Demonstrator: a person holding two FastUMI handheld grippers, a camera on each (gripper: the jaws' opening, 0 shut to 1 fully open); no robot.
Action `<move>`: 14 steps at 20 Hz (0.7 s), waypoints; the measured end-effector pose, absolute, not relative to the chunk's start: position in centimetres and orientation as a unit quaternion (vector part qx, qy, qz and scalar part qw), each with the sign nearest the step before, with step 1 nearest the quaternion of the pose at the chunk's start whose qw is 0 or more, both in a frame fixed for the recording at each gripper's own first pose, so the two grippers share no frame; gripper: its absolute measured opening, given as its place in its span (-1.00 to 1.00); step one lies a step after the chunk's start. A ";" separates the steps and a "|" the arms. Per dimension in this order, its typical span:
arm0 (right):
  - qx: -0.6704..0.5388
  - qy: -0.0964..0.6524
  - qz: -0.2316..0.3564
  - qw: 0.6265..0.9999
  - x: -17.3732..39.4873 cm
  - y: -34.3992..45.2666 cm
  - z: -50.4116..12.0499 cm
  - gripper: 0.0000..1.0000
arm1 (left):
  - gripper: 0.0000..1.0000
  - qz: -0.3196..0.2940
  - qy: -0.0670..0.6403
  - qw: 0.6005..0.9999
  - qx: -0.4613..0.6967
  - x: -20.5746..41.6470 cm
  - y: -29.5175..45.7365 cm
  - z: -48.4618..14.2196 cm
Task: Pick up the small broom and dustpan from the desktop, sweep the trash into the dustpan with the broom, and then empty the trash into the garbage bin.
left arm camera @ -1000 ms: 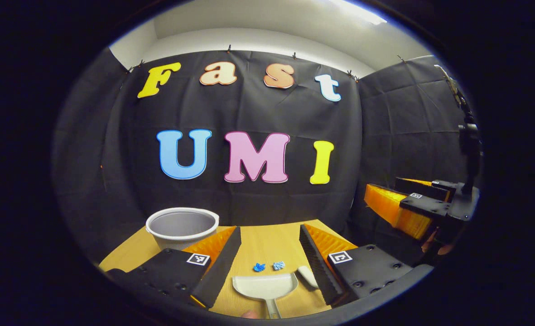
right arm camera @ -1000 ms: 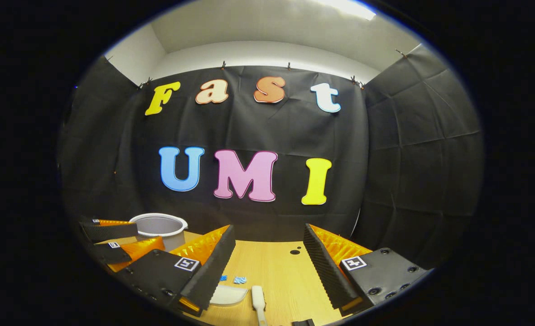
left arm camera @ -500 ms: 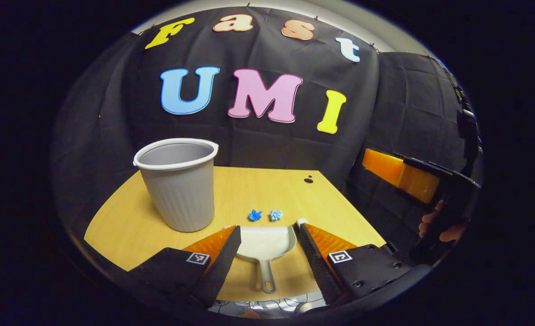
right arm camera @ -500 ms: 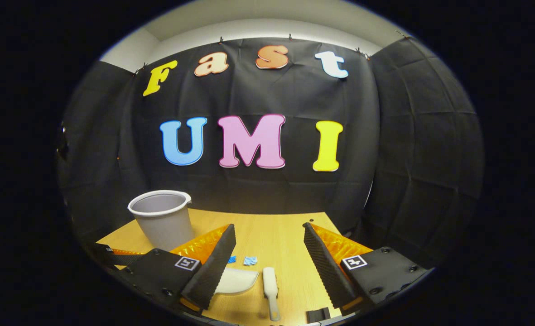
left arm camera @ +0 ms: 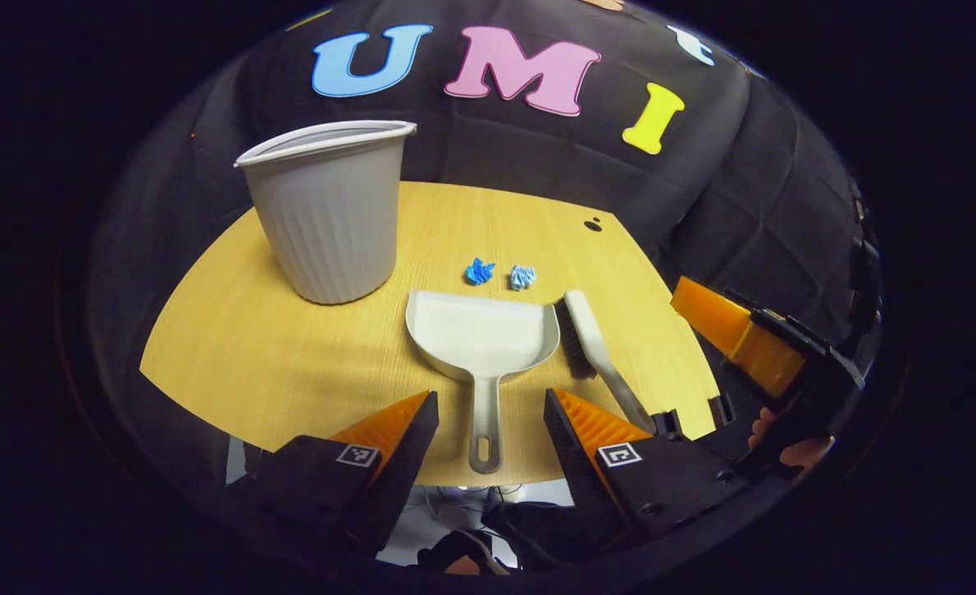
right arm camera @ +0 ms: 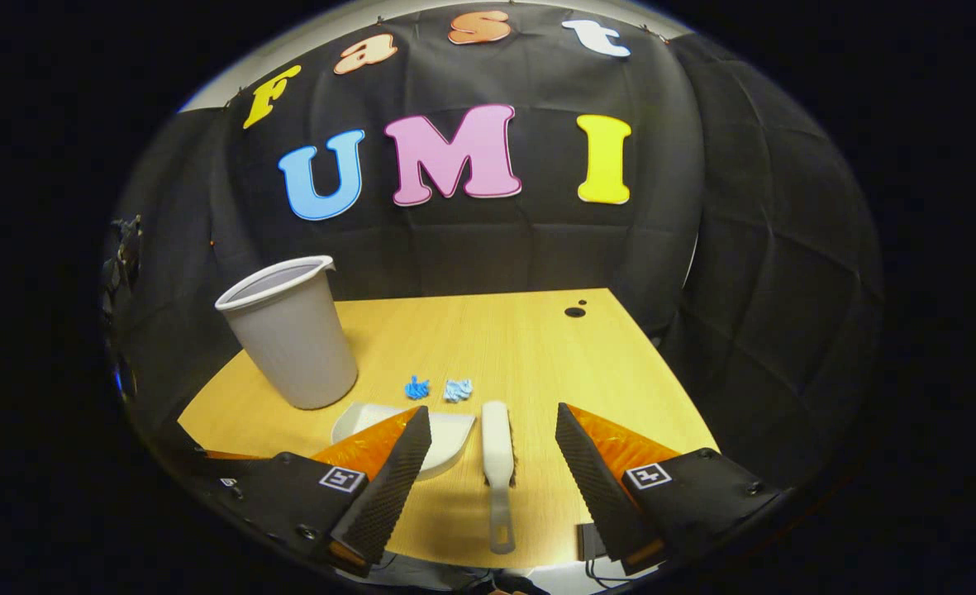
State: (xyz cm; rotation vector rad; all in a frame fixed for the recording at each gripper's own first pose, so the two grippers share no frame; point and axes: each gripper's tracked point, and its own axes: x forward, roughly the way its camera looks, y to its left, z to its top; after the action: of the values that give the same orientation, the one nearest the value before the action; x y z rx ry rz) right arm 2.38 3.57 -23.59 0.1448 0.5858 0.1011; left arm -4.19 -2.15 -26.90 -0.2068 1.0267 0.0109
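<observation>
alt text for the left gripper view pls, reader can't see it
The left gripper, jaws open, hangs above the near edge of a wooden table, lined up with the handle of a white dustpan. A small broom lies just right of the pan, two blue paper scraps sit beyond it, and a grey garbage bin stands back left.

A light wood-grain desktop (left arm camera: 289, 347) with a smooth matt finish. On it, a grey ribbed plastic bin (left arm camera: 328, 221), a smooth, faintly glossy white plastic dustpan (left arm camera: 481, 335), a white plastic broom (left arm camera: 599, 347) with dark bristles, and two crumpled blue paper scraps (left arm camera: 500, 273). Behind hangs matt, creased black cloth (right arm camera: 752, 248).
</observation>
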 end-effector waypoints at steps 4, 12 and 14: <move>0.116 0.350 0.057 0.928 3.4 3.2 -27.9 0.94 | 0.57 0.013 0.552 0.828 -0.097 -2.2 -2.9 -29.6; 0.163 0.423 0.062 0.889 5.3 0.9 -33.5 0.94 | 0.58 0.008 0.660 0.750 -0.043 1.6 -4.6 -34.6; 0.175 0.422 0.062 0.887 5.8 1.0 -33.5 0.94 | 0.58 0.014 0.676 0.735 -0.042 2.5 -4.2 -35.8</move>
State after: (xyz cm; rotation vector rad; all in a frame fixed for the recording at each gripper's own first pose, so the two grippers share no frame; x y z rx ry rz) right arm 5.84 1.01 -33.45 0.3633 0.8778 0.1297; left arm 2.50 -4.23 -35.83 -0.0917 1.4858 0.0311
